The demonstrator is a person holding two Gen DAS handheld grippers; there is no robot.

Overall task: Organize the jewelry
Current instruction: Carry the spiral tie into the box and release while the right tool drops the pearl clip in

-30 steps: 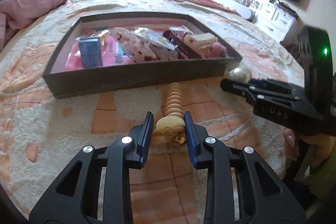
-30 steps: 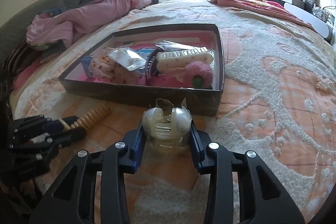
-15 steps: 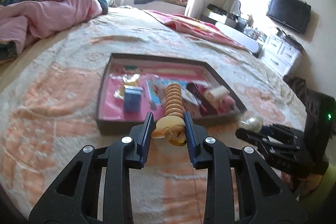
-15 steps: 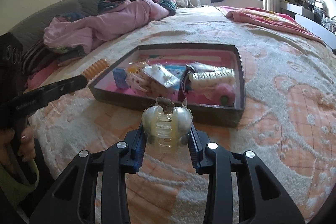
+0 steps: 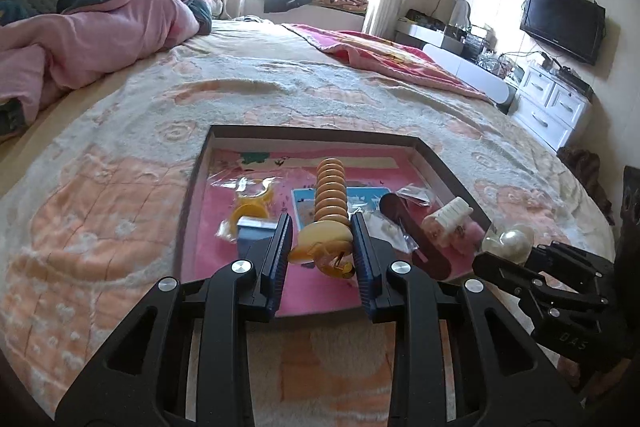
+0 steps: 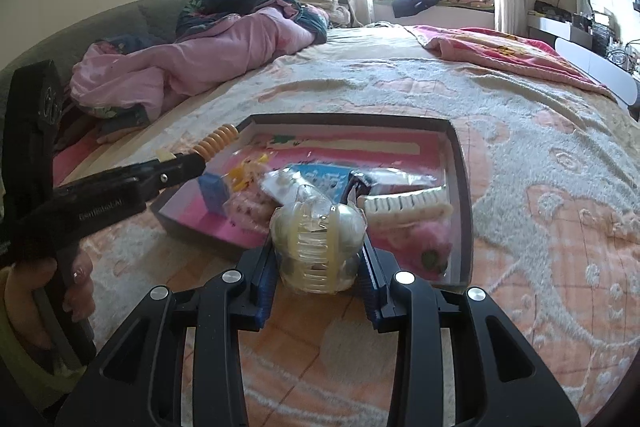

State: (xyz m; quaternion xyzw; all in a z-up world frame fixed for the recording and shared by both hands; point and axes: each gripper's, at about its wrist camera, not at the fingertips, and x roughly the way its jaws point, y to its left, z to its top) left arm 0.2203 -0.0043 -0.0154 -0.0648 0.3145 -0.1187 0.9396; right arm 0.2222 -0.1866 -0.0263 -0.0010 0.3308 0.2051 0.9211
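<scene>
Blurred packets (image 6: 256, 203) in tray (image 6: 460, 163)

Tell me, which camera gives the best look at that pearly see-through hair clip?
The right wrist view: the pearly clip sits large and centred, clamped in the right gripper. The left wrist view catches it small near the right edge.

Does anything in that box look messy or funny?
Yes. The things in the box lie jumbled toward its near end, crinkly plastic bags overlapping, and a white hair clip sits askew on the pile. The far end is bare pink lining. Nothing looks broken or spilled.
</scene>
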